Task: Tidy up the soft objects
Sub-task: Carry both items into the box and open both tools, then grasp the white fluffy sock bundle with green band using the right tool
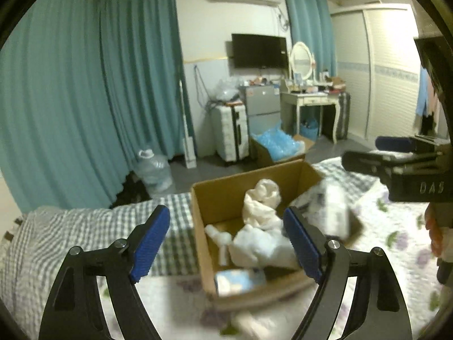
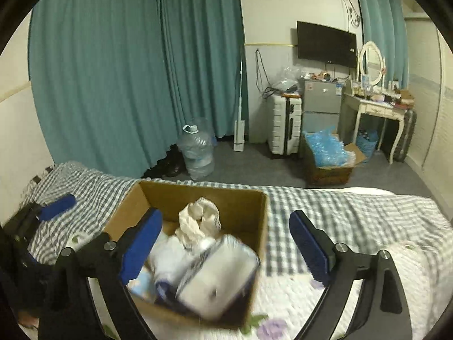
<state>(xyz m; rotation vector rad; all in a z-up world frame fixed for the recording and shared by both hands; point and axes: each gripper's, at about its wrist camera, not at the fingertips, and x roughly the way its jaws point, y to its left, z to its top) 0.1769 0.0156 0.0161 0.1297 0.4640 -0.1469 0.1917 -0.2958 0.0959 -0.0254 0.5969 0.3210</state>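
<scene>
Both jaws are wide open and hold nothing, so most soft things seem already packed in the brown cardboard box (image 2: 254,212) just ahead, like the crumpled white cloth (image 1: 262,201) and the blurry white packet (image 2: 218,283) by the right gripper (image 2: 226,252), while the left gripper (image 1: 226,243) waits.

Dim, flat indoor light is giving both views a greenish cast. The fisheye lenses are bending the curtains (image 1: 85,85) and darkening the corners. The white pack (image 2: 220,277) over the box (image 2: 198,198) is smearing with motion blur.
</scene>
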